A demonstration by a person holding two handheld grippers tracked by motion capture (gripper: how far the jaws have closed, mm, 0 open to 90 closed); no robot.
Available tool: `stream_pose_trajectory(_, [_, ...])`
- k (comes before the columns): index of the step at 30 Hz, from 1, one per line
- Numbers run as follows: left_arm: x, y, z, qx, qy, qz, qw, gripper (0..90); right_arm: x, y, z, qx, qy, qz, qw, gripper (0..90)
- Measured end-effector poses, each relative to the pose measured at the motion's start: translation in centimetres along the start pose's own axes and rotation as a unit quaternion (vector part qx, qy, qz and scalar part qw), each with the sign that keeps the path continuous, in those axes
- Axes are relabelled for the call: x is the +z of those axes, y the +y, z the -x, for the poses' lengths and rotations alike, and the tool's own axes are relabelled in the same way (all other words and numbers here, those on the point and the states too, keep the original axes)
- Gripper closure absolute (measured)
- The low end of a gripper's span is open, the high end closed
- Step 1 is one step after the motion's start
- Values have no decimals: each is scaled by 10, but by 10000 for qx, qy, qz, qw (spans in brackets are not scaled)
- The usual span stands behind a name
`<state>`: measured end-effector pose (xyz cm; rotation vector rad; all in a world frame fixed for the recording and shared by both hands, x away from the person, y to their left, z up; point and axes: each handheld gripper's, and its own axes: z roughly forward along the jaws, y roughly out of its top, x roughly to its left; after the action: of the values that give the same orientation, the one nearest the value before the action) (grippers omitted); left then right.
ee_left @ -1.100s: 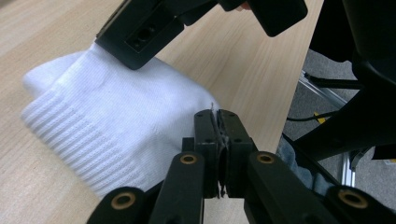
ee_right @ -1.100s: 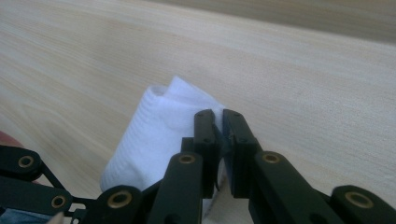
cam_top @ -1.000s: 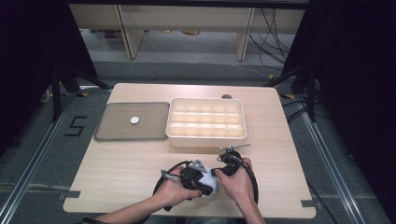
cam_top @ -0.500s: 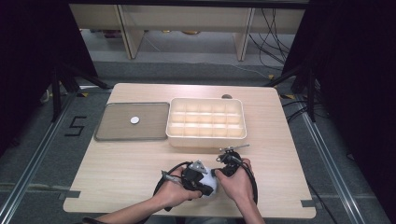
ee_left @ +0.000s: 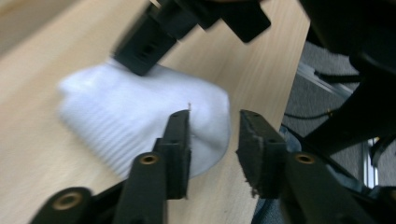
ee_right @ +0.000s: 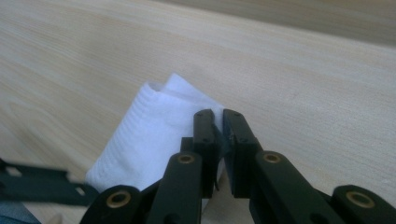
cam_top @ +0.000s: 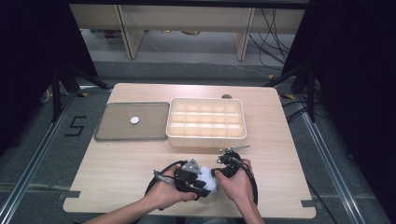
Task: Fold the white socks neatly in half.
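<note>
Near the 6 o'clock edge of the bench [cam_top: 116,172] lies a small white sock [cam_top: 208,183], right between the person's two hands. The left gripper [ee_left: 214,135] has just been opening its fingers; they now stand partly apart, with the edge of the sock at the left finger but not pinched. The right gripper [ee_right: 218,122] has its fingers [ee_right: 204,135] closed narrow on a fold of the sock. In the left gripper view, that right gripper comes down on the sock from 12 o'clock.

Up the bench toward 12 o'clock sits a cream box [cam_top: 206,122] with many little compartments. Its front wall is near the right gripper, but they do not touch. At 9 o'clock from the box, just beside it, lies a flat grey tray [cam_top: 154,126] with a small white round thing [cam_top: 134,120] on it. A small dark thing [cam_top: 227,96] sits just behind the box at the far edge of the bench; it is too small to tell what it is.

Black cables [cam_top: 159,175] loop around both hands on the bench, close to the sock
</note>
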<state>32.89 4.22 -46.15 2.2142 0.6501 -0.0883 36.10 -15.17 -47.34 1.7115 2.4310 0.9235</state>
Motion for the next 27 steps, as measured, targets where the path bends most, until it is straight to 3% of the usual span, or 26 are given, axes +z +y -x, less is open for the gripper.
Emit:
stream_pose_trajectory(3, [-13, 0, -10, -139, 233, 166, 9995, 511, 0, 0, 0, -55, -25, 7, 10000, 843])
stream_pose_trajectory(6, [-19, -1, -22, -325, 403, 168, 9985, 442, -1, 0, -2, -33, -30, 33, 10000, 839])
stream_pose_trajectory(9, [-19, -4, -37, -644, 571, 151, 9962, 405, -1, 0, -2, -115, -22, 43, 9999, 828])
stream_pose_trajectory(13, [-14, -7, -44, -934, 496, 114, 9943, 383, -5, 0, -4, -91, -58, 86, 9999, 787])
stream_pose_trajectory(17, [-11, -7, -44, -1017, 413, 120, 9939, 376, -8, 1, -6, -232, -93, 269, 9993, 728])
stream_pose_trajectory(24, [-10, -8, -44, -1078, 311, 132, 9936, 370, -16, 2, -10, -169, -88, 377, 9991, 678])
stream_pose_trajectory(25, [-9, -8, -43, -1150, 354, 202, 9925, 369, -19, 2, -13, -8, -72, 385, 9992, 665])
stream_pose_trajectory(26, [-10, -8, -44, -1158, 297, 136, 9927, 369, -21, 2, -11, -90, -35, 436, 9990, 656])
stream_pose_trajectory(27, [-9, -9, -44, -1178, 357, 173, 9923, 368, -22, 2, -12, -26, -79, 469, 9989, 646])
